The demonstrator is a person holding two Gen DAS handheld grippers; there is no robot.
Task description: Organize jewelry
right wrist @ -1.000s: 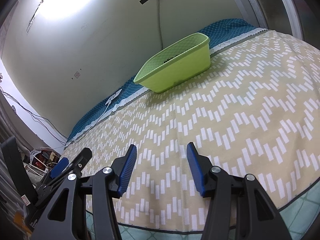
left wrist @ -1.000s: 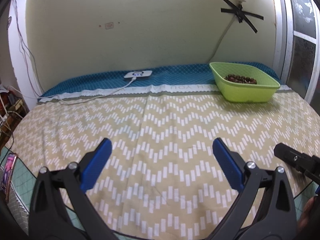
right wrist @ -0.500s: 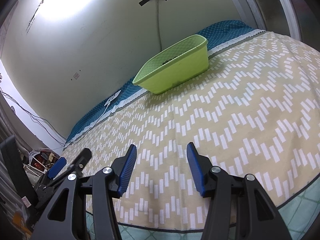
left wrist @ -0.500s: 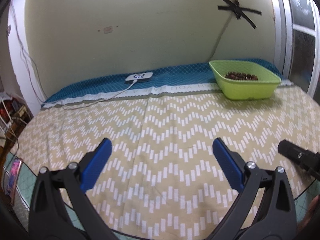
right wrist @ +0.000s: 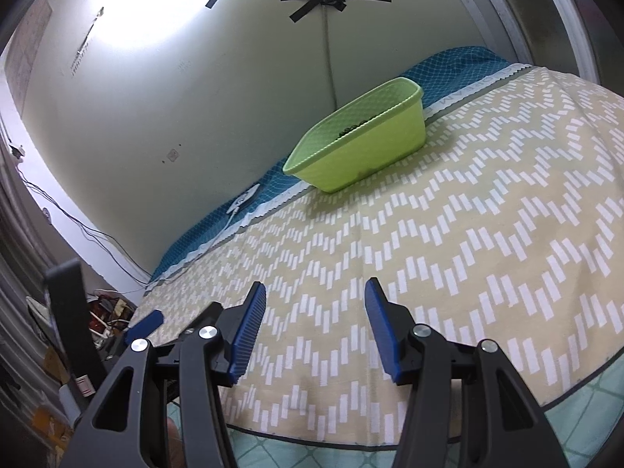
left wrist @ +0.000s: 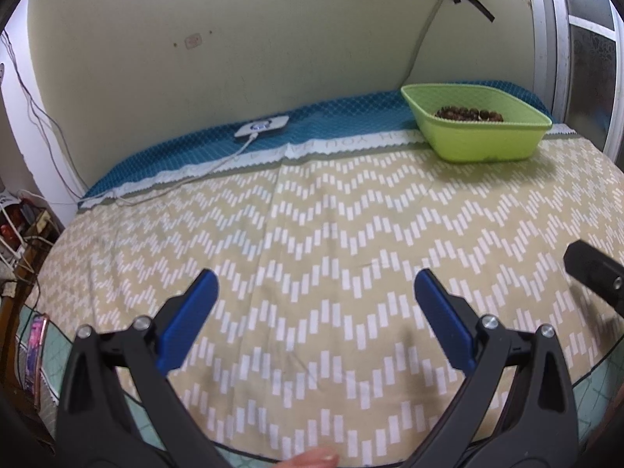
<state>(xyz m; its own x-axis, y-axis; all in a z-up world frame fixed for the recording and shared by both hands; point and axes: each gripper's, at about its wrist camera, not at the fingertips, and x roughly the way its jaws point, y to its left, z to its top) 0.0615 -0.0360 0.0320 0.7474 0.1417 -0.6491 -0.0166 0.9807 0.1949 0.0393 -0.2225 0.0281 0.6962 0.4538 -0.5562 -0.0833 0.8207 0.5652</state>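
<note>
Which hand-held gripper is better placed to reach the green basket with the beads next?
Probably the right hand-held gripper: the green basket with the beads sits on the far right, nearer its side. Both are open and empty.

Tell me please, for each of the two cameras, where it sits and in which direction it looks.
Left wrist view: sits on the left claw, looks forward and down over the patterned cloth toward the wall; its open blue fingers show, and a fingertip at the bottom edge.
Right wrist view: sits on the right claw, tilted, looks across the cloth to the green basket; its own open fingers show.
Shared: the basket with brown beads, the cloth, the white charger, and each sees part of the other claw.
</note>
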